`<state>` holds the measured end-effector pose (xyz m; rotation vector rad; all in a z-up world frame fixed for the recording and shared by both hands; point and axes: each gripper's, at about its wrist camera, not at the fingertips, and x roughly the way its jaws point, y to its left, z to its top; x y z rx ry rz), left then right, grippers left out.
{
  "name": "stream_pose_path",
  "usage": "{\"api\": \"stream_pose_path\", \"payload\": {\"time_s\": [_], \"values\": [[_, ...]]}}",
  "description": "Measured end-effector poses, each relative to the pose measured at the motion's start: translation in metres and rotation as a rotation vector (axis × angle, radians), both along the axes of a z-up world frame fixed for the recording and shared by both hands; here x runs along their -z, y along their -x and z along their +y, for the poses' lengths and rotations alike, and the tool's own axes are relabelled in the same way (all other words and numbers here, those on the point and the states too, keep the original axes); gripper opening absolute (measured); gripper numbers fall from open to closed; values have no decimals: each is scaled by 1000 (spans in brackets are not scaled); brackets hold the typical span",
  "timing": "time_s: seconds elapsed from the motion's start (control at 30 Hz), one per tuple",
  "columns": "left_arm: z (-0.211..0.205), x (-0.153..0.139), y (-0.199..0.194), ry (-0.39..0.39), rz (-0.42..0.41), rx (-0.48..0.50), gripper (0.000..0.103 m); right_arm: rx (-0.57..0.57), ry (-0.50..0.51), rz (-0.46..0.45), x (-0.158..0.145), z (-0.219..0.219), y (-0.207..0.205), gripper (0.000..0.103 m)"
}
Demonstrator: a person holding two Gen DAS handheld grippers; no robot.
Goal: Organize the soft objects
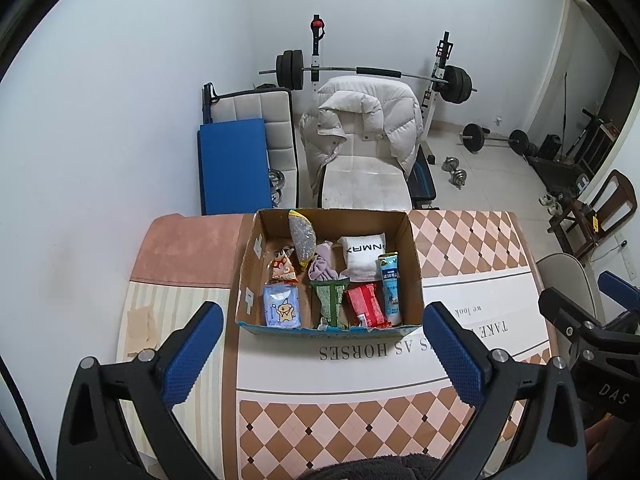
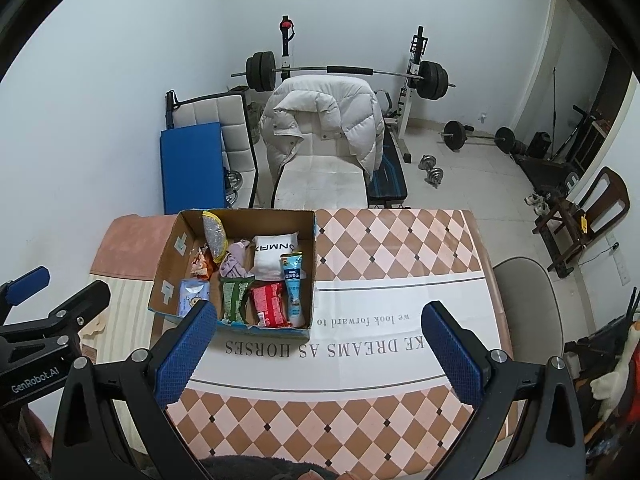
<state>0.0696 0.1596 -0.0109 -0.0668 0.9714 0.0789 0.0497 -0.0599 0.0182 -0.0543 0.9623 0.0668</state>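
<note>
**Operator:** Report tool status, nearest items first.

**Inspector:** The left gripper (image 1: pixel 322 354) has its jaws spread wide with nothing between them. The right gripper (image 2: pixel 320 354) is the same: wide apart, empty. Both hang above the near part of the table (image 2: pixel 360 408), short of the cardboard box (image 1: pixel 414 280). Judgement: this is a standby posture. Wide jaws suit bulky, yielding items, and the height keeps the whole box in both cameras.

**Operator:** Location of the work items?

**Inspector:** All are inside the box, which stands on the patterned tablecloth (image 1: pixel 472 240) toward the table's far left. The near row holds a blue tissue pack (image 1: pixel 281 306), a green packet (image 1: pixel 330 302), a red packet (image 1: pixel 366 304) and a light-blue tube (image 1: pixel 390 288). Behind them lie a cartoon snack bag (image 1: pixel 284 266), a lilac cloth (image 1: pixel 322 264) and a white pillow pack (image 1: pixel 364 256). A grey mesh sponge (image 1: pixel 302 238) leans on the back wall.

**Operator:** Reason for that arrangement?

**Inspector:** Judgement: flat packs lie side by side so each stays reachable from above. The cloth is bunched, so it will deform under the pads.

**Operator:** Beyond the table?

**Inspector:** A padded jacket (image 1: pixel 360 128) draped over a weight bench, not in use.
</note>
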Motion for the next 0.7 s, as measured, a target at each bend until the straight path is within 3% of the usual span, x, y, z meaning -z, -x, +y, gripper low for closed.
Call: {"api": "stream_pose_path", "payload": {"time_s": [0.7], "values": [[-5, -4, 7, -9, -2, -5, 102, -9, -9, -6, -9, -6, 7, 103]]}}
